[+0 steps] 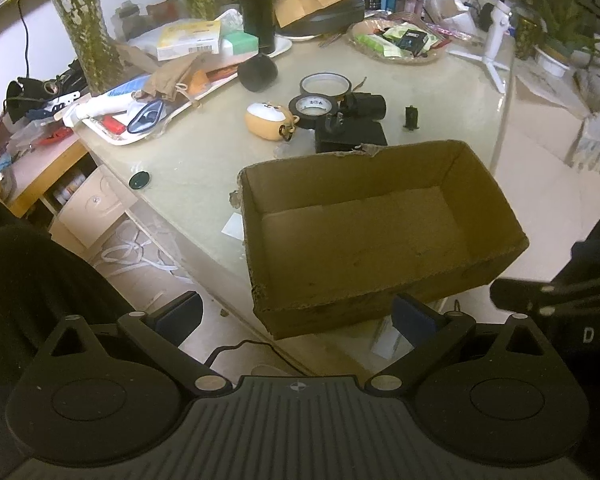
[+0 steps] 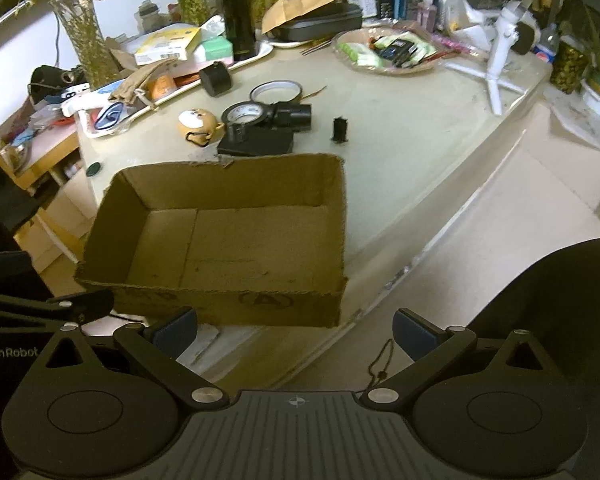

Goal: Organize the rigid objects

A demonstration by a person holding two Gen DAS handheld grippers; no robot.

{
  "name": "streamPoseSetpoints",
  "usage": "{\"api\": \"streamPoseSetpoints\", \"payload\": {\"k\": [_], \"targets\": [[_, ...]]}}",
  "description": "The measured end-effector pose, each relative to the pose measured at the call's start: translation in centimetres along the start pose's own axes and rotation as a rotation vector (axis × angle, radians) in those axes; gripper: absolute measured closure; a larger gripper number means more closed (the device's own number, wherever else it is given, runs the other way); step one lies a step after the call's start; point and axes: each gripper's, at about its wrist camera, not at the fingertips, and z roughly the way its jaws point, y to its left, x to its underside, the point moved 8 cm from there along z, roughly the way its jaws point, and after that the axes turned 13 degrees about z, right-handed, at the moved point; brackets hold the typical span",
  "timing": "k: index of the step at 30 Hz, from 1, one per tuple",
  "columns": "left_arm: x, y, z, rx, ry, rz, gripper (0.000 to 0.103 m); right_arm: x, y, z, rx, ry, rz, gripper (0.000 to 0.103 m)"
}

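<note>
Left claw: the left gripper [image 1: 298,314] hangs low at the near side of the table, jaws spread wide, nothing between them.
Right claw: the right gripper [image 2: 294,330] sits beside it, also spread wide and holding nothing.
Container: an empty cardboard box [image 1: 364,236] stands at the near edge of the table [image 1: 204,168], open top up, its near end seeming to jut past the table edge.
Things to sort: just behind the box's far wall lie a flat black block [image 1: 350,136], two tape rolls [image 1: 314,108], a black cylinder [image 1: 366,105], a tan round toy [image 1: 269,119] and a small black part [image 1: 411,116] standing apart to the right.
Step in hand, as I judge it: reach over the box and take one item from the cluster.
Doing it well: start with an outlying piece, such as the toy or the small part; come down from above, jaws astride it.
Edges: the torn far rim of the box is the lip to clear.
Open room: bare tabletop lies right of the cluster; the left is crowded by a cluttered tray [image 1: 112,136].
</note>
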Motion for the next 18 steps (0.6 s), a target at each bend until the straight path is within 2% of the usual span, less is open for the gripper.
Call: {"api": "streamPoseSetpoints", "payload": {"k": [5,12,18], "targets": [[-0.2,0.1,0.0,0.003,-0.001,-0.013,0.000,-0.1,0.3,0.0,-0.030,0.022,0.005,0.000],[-0.8,0.6,-0.1,0.016,0.000,-0.042,0.000,-0.5,-0.1,0.3,-0.021,0.046,0.023,0.000],[-1.4,0.7,0.0,0.023,-0.006,-0.021,0.000,-1.2,-0.3,0.3,-0.009,0.045,0.027,0.000]]}}
